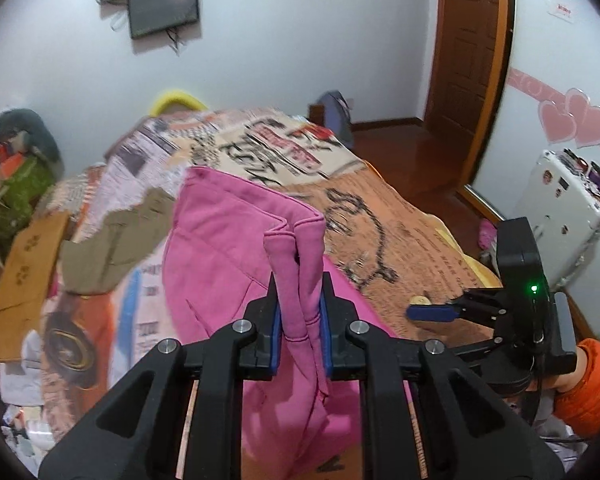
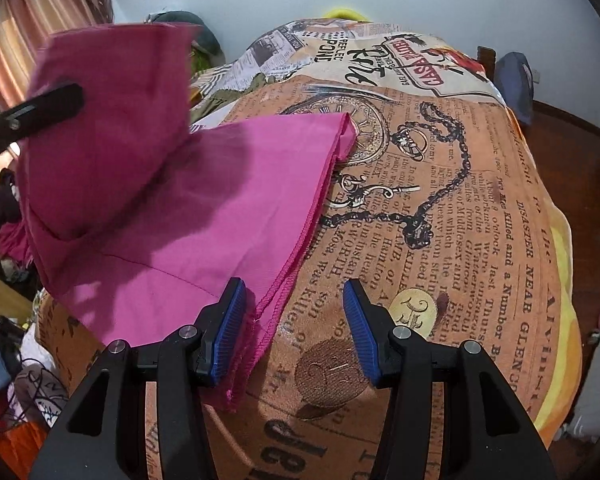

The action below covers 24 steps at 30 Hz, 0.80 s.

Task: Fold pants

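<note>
The left gripper (image 1: 300, 304) is clamped on a bunched fold of the bright pink fabric pants (image 1: 236, 248). The blue ribbed pads (image 1: 277, 328) press the cloth from both sides, and the pinched section stands upright between them. From this grip the material rises to a hemmed edge, then slopes down to the left over the bed.

The right gripper (image 2: 296, 332) holds nothing. Its jaws stand moderately apart over the bed cover, and the left blue pad (image 2: 230, 328) sits just beside the stitched edge of the pants (image 2: 204, 216); whether pad and cloth touch cannot be told. In the right wrist view, one portion of the pants lies flat on the bed, tapering toward a cuff at the far end. A second portion is lifted at upper left, where a black finger of the left gripper (image 2: 40, 110) shows against it.

The pants rest on a bed covered by an orange-brown quilt printed with newspaper text, a pocket watch and a chain (image 2: 440, 208). In the left wrist view, the right gripper (image 1: 432, 312) appears at right, above the quilt (image 1: 400, 232), next to an orange sleeve (image 1: 592, 384). A brown wooden door (image 1: 464, 60) stands in the white wall behind.
</note>
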{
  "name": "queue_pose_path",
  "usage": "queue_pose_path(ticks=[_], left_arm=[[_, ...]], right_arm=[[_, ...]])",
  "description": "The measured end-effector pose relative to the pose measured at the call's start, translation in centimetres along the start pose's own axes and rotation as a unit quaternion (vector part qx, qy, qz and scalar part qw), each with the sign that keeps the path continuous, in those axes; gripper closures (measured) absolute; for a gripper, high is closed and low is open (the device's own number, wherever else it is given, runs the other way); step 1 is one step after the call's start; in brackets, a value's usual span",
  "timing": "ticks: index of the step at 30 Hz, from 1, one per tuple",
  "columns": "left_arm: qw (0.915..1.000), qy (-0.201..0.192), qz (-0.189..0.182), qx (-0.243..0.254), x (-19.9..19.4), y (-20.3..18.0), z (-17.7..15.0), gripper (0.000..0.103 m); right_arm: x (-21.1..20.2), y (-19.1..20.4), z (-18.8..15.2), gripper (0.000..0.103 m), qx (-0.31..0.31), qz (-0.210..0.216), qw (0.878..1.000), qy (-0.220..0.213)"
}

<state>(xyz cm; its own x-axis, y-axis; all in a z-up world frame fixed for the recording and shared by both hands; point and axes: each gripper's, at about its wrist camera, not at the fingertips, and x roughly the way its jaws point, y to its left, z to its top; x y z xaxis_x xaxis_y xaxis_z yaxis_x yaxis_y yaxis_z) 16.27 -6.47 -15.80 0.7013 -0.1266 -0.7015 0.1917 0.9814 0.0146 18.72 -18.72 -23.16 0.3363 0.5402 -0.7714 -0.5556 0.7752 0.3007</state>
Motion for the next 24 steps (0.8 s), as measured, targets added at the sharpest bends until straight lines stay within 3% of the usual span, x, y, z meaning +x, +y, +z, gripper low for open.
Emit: queue_pose_path(ticks=[11, 15, 24], left_arm=[[0.9974, 0.051, -0.047, 0.019, 3.5, -3.4, -1.2, 0.089], [0.9967, 0.059, -0.043, 0.035, 4.1, -4.2, -1.5, 0.089], [0.9921, 0.104, -0.068, 0.019, 6.1, -4.2, -2.2, 0.087]], right_arm=[[0.2, -0.4, -0.1, 0.056, 0.009, 0.011, 1.000, -0.005], [0.2, -0.4, -0.1, 0.056, 0.009, 0.012, 1.000, -0.005], [0.0, -0.6, -0.1, 0.056, 0.011, 0.002, 1.000, -0.006]])
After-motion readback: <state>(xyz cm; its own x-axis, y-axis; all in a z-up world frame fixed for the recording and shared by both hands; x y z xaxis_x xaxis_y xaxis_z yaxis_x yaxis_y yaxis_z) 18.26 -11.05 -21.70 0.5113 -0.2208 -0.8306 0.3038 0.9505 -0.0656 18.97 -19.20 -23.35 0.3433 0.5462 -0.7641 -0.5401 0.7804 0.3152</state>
